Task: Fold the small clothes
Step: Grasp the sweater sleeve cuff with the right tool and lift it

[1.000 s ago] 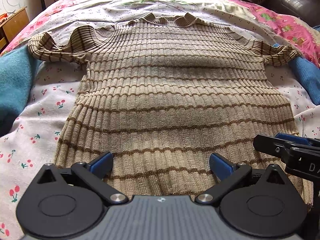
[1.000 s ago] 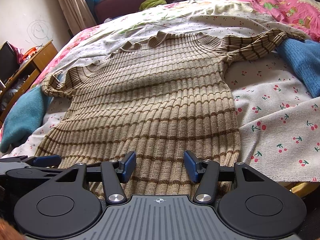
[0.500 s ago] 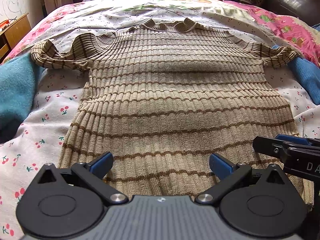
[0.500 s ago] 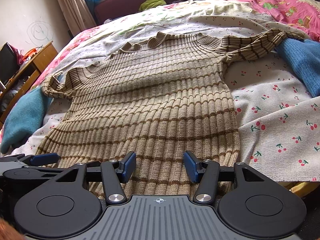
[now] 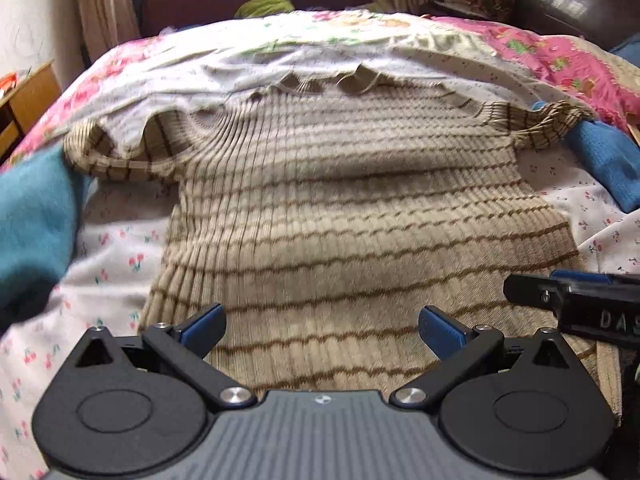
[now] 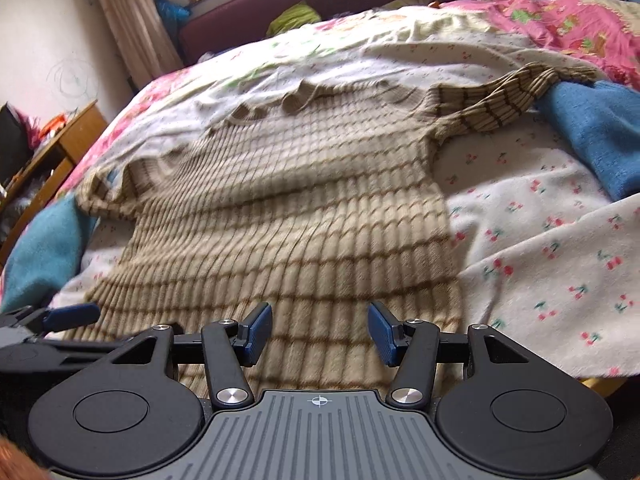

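- Your left gripper [image 5: 322,326] has its blue-padded fingers [image 5: 202,328] spread wide with nothing between them; the hem end of the beige ribbed knit sweater with thin brown stripes [image 5: 340,216] lies just beyond and below the pads
- Your right gripper [image 6: 320,330] is also parted, more narrowly than the left, and grips nothing; the same sweater's hem sits directly ahead of its fingertips
- The sweater runs away from both pairs of fingers, front up, wavy collar at the far end; one short sleeve reaches out to each side
- Under it is the white cherry-print bedsheet [image 6: 540,248], showing past the right gripper's right finger
- A blue knitted cloth [image 6: 596,136] lies far ahead to the right, touching the right sleeve's end; a teal fleece cloth [image 5: 32,216] lies ahead of the left gripper's left finger, by the other sleeve
- Both views are blurred, so whether the pads touch the fabric cannot be told
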A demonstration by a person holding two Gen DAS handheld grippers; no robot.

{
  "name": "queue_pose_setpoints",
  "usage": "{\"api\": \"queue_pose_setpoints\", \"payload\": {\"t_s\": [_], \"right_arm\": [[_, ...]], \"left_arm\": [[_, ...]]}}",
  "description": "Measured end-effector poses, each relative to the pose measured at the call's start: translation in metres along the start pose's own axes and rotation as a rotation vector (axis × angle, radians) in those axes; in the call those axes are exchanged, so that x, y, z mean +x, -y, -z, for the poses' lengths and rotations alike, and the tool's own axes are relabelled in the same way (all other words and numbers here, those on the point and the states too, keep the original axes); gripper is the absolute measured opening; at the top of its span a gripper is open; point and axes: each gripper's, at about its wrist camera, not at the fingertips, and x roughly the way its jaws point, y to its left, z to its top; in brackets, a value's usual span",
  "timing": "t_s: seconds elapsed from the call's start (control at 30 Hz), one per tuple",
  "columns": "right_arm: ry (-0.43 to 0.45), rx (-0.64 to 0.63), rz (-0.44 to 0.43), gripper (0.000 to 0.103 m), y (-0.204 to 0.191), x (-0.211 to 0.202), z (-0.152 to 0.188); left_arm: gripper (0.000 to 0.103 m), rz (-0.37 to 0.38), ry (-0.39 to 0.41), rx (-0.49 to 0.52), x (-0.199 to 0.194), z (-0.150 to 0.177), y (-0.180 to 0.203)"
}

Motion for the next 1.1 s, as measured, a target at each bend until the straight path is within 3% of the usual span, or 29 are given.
{"api": "queue_pose_setpoints", "payload": {"t_s": [0.27, 0.57, 0.73, 0.87, 1.1], "right_arm": [[0.118, 0.127, 0.074, 0.053, 0.055, -0.002, -0.045], [0.313, 0.368, 0.17, 0.053, 0.175, 0.002, -0.138], [0.319, 0.526, 0.165, 0.052, 0.242, 0.033, -0.176], [0.313, 0.668, 0.13, 0.051, 0.28, 0.062, -0.184], [0.308, 0.714, 0.141, 0.041, 0.296, 0.097, -0.189]], "left_arm": [[0.103, 0.056, 0.068, 0.086, -0.006, -0.042, 0.027], [0.103, 0.149, 0.115, 0.161, 0.027, -0.109, 0.088], [0.103, 0.202, 0.125, 0.192, 0.055, -0.137, 0.124], [0.103, 0.229, 0.111, 0.197, 0.076, -0.147, 0.141], [0.103, 0.252, 0.064, 0.184, 0.104, -0.144, 0.144]]}}
